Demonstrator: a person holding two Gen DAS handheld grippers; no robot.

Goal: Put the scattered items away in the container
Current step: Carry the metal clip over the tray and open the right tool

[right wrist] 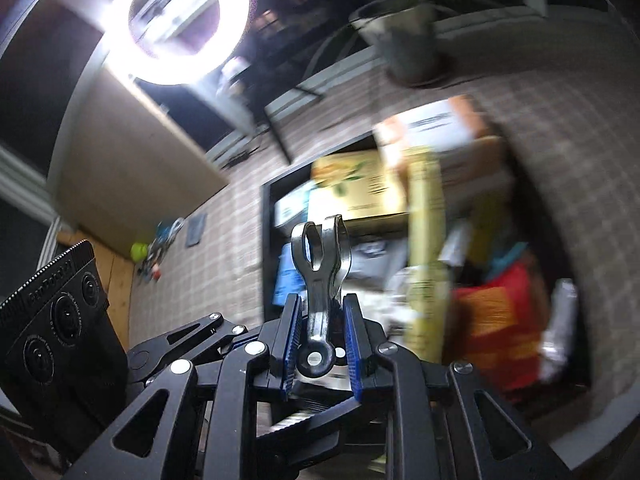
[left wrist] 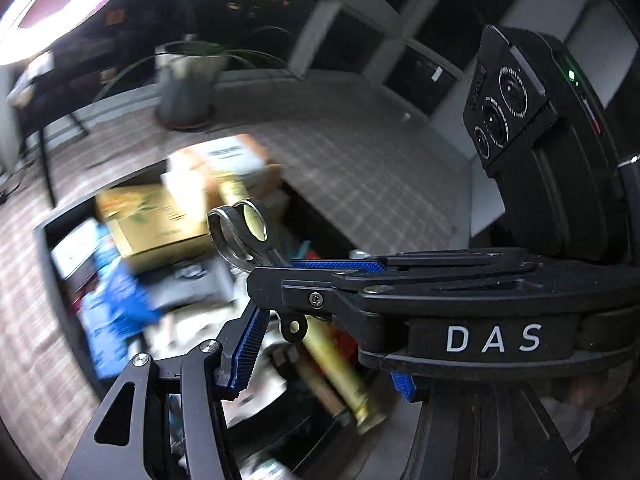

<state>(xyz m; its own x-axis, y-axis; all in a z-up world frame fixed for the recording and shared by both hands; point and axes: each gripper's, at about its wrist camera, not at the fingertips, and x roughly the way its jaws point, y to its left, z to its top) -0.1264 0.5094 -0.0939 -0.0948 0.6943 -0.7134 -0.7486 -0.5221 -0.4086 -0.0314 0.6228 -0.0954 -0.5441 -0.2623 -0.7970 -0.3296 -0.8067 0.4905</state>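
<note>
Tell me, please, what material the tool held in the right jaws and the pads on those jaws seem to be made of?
The tool looks like bare metal: grey, smooth, with bright glints, and it has a loop at each end. Which metal cannot be told. The pads look like blue rubber or soft plastic, matt, with fine ribs across the face; which of the two stays open.

Both wrist cameras look steeply down along their own claws from close above. They share the open black container (left wrist: 52,236) of boxes on the checked floor (left wrist: 360,160), the potted plant (right wrist: 404,40) beyond, and the ring light (right wrist: 180,20).
</note>
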